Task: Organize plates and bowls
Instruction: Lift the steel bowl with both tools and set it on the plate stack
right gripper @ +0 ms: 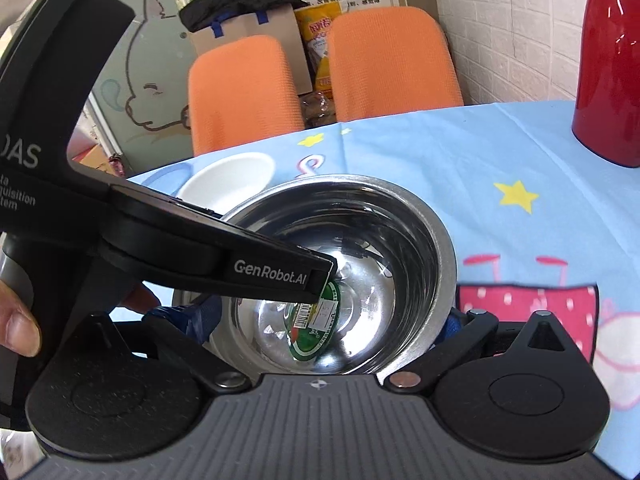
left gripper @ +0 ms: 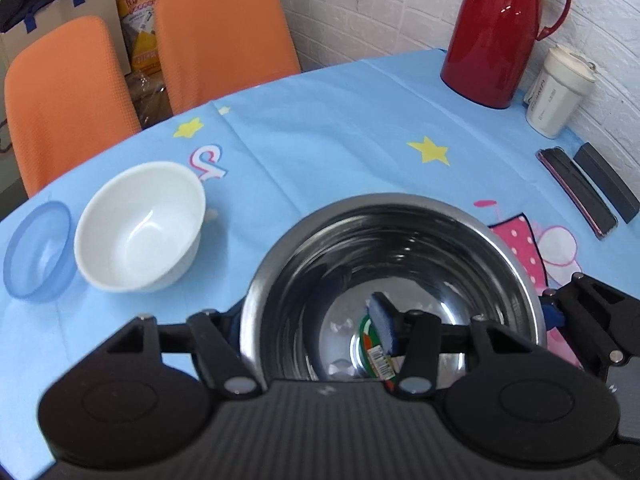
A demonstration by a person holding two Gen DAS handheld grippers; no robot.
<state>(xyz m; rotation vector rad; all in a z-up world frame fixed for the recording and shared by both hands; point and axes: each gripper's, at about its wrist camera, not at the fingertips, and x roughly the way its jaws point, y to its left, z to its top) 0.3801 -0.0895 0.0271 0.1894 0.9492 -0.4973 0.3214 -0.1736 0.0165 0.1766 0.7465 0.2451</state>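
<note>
Stainless steel bowl [left gripper: 394,280] sits on the table [left gripper: 320,132] w/ a blue star-print cloth, close in front of both cameras; a green sticker w/ barcode [right gripper: 316,320] lies on its inside bottom.

Left claw [left gripper: 394,324]: one blue-padded finger [left gripper: 382,326] reaches inside the bowl, the other finger is outside the rim at far right; the wall sits between them, so it looks clamped on the steel bowl. In the right wrist view, that same claw shows as a black arm marked "GenRobot.AI", angling in from the left w/ its tip over the bowl's inside.

Right claw [right gripper: 332,320]: fingers spread wide, one each side of the bowl, blue pads [right gripper: 200,312] near the outer wall; can't tell if they touch it; reads as released.

Left of the steel bowl: white bowl [left gripper: 140,228], upright, and just beside it a translucent blue bowl [left gripper: 38,250] near the table edge; their rims look very close.

Far right: red thermos jug [left gripper: 498,32], white lidded cup [left gripper: 558,90], 2 dark flat objects [left gripper: 588,188] side by side; 2 orange chairs [left gripper: 220,32] behind the table.
</note>
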